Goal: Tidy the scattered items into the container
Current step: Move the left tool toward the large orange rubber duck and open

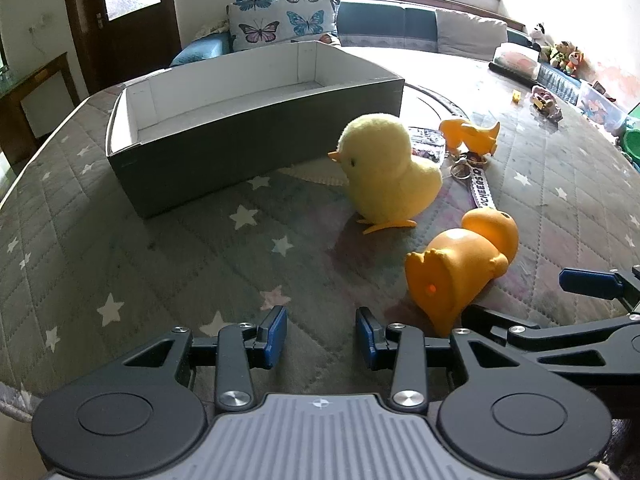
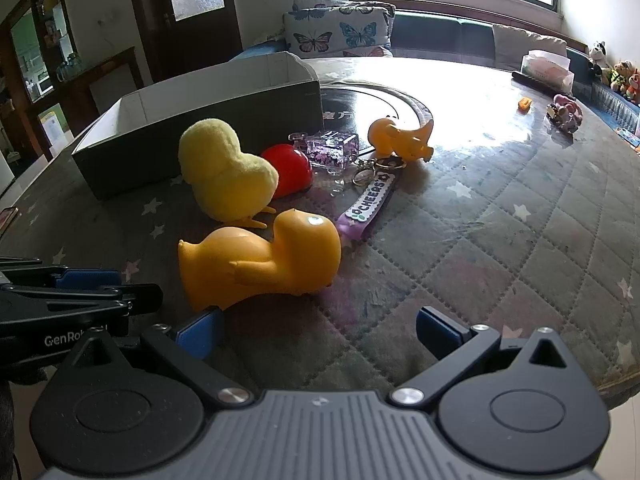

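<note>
Both hand-held grippers open and empty, low over the counter, toys scattered beside the box.

Left hand-held gripper [image 1: 321,334] has its jaws parted a little, nothing between them; right hand-held gripper [image 2: 318,330] spread wide, also holding nothing, its left pad just beside the base of the orange rubber duck [image 2: 260,260]. Orange rubber duck lies on its side on the star-print quilted counter [image 1: 120,264]. Landmark = fluffy yellow chick [image 1: 386,170]: it stands upright, just behind the orange duck, close to the long side of the dark box [image 1: 256,128], which has a white inside. Right of the chick: red ball [image 2: 290,170], clear glitter block [image 2: 330,150], purple CHEERS keychain strap [image 2: 368,200], small orange pig toy [image 2: 402,138] furthest out.
</note>
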Demonstrator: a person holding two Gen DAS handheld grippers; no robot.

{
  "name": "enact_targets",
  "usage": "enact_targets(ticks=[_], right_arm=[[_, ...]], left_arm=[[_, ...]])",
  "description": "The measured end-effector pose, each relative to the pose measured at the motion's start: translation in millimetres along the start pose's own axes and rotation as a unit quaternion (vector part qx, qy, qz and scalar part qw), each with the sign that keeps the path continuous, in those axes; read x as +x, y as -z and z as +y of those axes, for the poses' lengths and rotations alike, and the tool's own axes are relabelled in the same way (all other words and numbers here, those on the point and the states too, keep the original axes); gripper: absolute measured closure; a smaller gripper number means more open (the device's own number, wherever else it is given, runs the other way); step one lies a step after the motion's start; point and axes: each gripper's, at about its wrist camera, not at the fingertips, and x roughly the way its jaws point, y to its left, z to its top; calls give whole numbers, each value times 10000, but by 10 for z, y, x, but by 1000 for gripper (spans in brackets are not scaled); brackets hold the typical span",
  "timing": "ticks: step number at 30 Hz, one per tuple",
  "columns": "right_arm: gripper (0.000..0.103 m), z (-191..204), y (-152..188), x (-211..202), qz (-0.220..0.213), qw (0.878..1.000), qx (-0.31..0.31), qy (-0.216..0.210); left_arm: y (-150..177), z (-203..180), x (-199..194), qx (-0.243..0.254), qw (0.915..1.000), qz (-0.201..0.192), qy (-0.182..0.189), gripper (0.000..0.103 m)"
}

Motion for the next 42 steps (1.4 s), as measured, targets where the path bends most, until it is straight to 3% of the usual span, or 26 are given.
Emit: enact_targets(ticks=[22, 42], right_arm=[[0, 10, -49, -3, -10, 10000, 18, 32], [4, 49, -145, 76, 47, 9993, -197, -303]], left_arm=[[-95, 39, 21, -2, 9999, 7, 153, 63], [-295, 105, -2, -212, 9991, -39, 372, 62]])
